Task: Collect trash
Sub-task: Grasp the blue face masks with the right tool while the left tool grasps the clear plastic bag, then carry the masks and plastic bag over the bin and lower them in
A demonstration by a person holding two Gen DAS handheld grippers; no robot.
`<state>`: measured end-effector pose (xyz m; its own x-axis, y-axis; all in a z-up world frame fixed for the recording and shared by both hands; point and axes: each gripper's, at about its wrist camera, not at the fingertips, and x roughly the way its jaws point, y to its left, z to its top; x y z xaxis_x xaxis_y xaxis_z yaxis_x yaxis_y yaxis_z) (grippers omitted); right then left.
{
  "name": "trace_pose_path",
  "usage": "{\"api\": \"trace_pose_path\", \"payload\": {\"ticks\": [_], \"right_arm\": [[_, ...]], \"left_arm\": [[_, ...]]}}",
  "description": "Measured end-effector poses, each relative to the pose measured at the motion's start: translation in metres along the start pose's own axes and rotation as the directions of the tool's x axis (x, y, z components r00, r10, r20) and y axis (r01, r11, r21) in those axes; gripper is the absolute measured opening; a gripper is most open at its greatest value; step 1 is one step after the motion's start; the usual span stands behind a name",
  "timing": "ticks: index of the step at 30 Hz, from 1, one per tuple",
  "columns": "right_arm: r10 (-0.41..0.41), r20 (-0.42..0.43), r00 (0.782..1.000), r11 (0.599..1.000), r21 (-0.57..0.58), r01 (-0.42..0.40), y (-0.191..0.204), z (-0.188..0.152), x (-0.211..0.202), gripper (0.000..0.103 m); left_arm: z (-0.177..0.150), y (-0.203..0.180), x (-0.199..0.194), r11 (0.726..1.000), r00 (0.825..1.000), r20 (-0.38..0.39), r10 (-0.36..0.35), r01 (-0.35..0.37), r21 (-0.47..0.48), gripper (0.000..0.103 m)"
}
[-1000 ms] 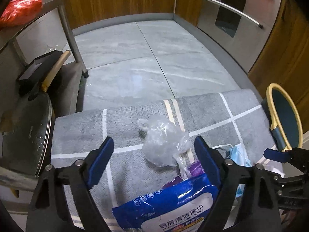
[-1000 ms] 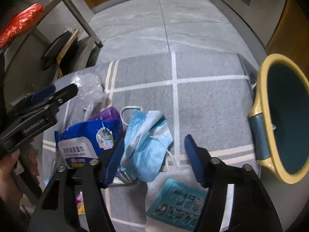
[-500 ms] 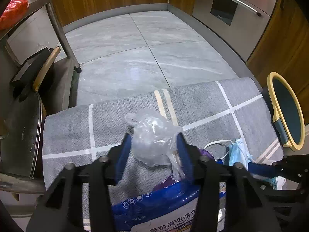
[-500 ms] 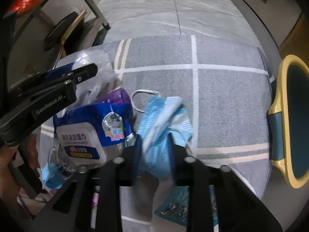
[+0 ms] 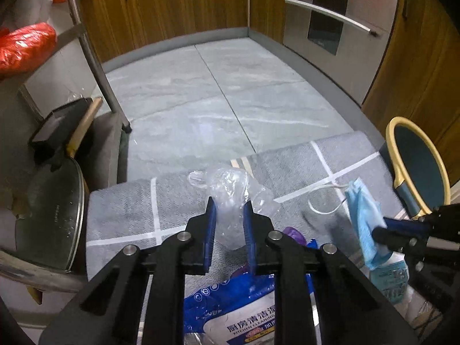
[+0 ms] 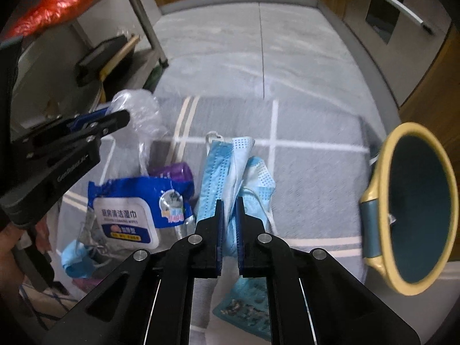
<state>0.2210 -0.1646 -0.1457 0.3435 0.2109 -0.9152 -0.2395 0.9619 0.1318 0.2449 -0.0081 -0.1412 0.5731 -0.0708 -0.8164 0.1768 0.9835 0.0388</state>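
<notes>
My left gripper [image 5: 229,205] has its jaws closing on a crumpled clear plastic bag [image 5: 230,189], pads pressing its sides, lifted off the grey mat [image 5: 123,210]. The same bag [image 6: 138,112] shows in the right wrist view beside the left gripper [image 6: 115,118]. My right gripper [image 6: 229,201] is closing on blue face masks [image 6: 227,169], pinched and raised; those masks [image 5: 360,215] hang from it at the right of the left wrist view. A yellow-rimmed teal bin [image 6: 417,201] lies on its side to the right.
On the mat lie a blue wet-wipes pack [image 6: 126,215], a purple wrapper [image 6: 172,172], another blue mask [image 6: 77,261] and a teal card [image 6: 244,316]. A metal rack [image 5: 95,57] with a pan lid [image 5: 49,215] stands left. Wooden cabinets and an oven [image 5: 330,14] ring the grey tile floor.
Both grippers went from wide open to pinched, the left on the plastic bag, the right on the masks. Both have risen, lifting their loads off the mat.
</notes>
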Motion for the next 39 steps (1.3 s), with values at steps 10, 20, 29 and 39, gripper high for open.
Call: {"api": "trace_pose_path", "payload": {"ticks": [10,20,29,39], "right_arm": [[-0.025,0.126,0.992,0.999,0.030,0.021,-0.025,0.000,-0.044,0.009],[-0.037,0.179,0.983,0.999,0.037,0.031,-0.033,0.003,-0.063,0.009],[-0.055,0.205,0.977,0.997,0.070,0.041,-0.049,-0.009,-0.080,0.009],[-0.089,0.241,0.967,0.990,0.132,0.058,-0.084,-0.022,-0.098,0.009]], "left_arm": [[0.014,-0.012,-0.055,1.000,0.987,0.161,-0.019,0.018,0.003,0.018],[0.021,-0.024,-0.073,0.997,0.974,0.217,-0.073,0.071,0.017,0.017],[0.031,-0.029,-0.071,0.992,0.967,0.226,-0.120,0.123,0.001,0.017],[0.041,-0.067,-0.072,0.981,0.951,0.239,-0.195,0.186,0.061,0.017]]}}
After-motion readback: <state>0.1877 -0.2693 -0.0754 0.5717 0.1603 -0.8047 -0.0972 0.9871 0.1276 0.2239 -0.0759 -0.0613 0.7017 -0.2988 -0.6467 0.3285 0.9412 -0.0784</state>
